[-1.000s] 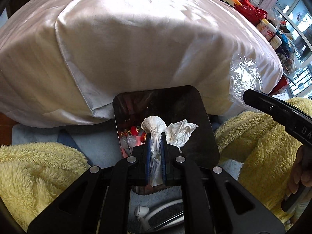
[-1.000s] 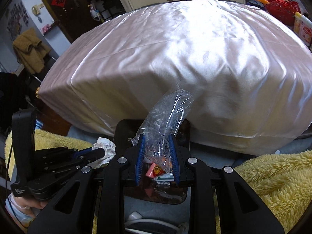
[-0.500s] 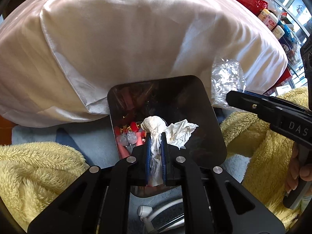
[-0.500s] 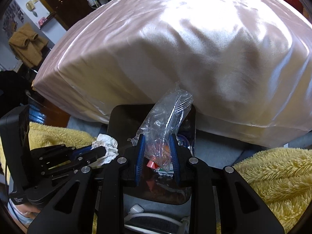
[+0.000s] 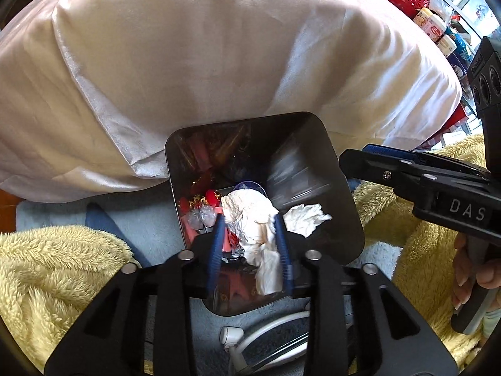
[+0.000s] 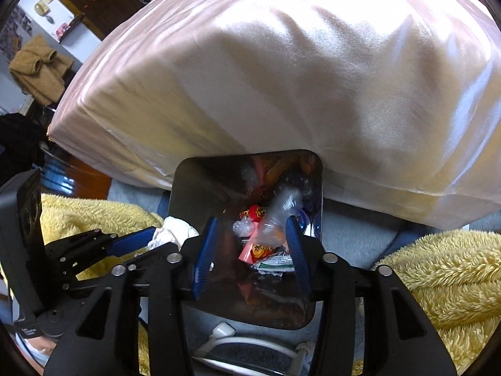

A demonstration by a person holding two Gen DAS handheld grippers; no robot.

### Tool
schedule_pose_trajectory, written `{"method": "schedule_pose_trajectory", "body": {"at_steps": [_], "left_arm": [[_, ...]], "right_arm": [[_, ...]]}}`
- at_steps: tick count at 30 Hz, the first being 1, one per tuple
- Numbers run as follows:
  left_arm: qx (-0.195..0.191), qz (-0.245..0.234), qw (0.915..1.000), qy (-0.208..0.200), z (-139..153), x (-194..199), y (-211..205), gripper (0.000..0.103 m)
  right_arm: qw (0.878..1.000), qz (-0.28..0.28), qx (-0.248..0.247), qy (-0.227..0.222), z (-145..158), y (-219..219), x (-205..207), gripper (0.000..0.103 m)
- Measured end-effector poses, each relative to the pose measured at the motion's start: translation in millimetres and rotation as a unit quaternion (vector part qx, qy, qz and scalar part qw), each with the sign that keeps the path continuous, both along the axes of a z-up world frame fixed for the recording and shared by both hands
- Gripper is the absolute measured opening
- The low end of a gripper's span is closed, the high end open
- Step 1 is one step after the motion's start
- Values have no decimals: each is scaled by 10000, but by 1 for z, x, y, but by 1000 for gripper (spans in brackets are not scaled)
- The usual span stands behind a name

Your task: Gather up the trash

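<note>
A dark, square bin point(image 5: 341, 188) is seen from above, standing on the floor against a bed covered with a pale satin sheet point(image 5: 219, 62). Fluffy yellow fabric point(image 5: 56, 269) lies to either side.

The left gripper point(image 5: 250, 244) is held over the bin with its blue pads spread apart. A crumpled white tissue point(image 5: 253, 219) sits loosely between them and is no longer pinched; whether it touches one pad cannot be told. A second white scrap point(image 5: 307, 216) is seen just beside it, above the bin's inner wall.

The right gripper point(image 6: 250, 247) is also spread wide over the bin. A clear plastic bag point(image 6: 278, 213) appears blurred between the pads, judged to be dropping free.

Inside the bin, red and orange wrappers point(image 6: 256, 250), clear plastic bits and a printed packet are piled.

Both pieces of trash are judged very light, soft and easily crushed. The tissue is best taken at its bunched middle. The plastic film is slippery and springy, so a gathered fold gives the surest hold.
</note>
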State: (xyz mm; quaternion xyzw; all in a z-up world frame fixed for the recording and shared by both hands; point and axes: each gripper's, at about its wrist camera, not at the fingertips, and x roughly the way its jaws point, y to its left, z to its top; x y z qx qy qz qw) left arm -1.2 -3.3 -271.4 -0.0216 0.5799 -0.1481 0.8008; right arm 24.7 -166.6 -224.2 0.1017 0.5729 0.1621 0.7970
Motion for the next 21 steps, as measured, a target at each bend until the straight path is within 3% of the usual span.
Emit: {"method": "schedule_pose_trajectory", "body": {"at_steps": [3,8,12,14,18,21], "left_arm": [[-4,22,10000,-23,2,0,1,44],[32,83,9999,-78,6,-1,2,65],[69,127,9996,-244,23,0,1,95],[82,135,9991,-404,36,0,3,95],[211,171,9950,-960,76,-4,3,95],[210,276,9884,-1479,115,-8,5,95]], "right_arm": [[9999,-125,19,-39,3,-5,0,54],[9987,-461,122,-149,11,-20,-2,73],[9972,-651,188,-327,26,-30,-5,87],[9959,-715,133,-538,42,-35,-7,100],[9898,-824,-96,-1157,86,-43,-12,100],[9779,-926,-394,-1832,125,-47,-23,100]]}}
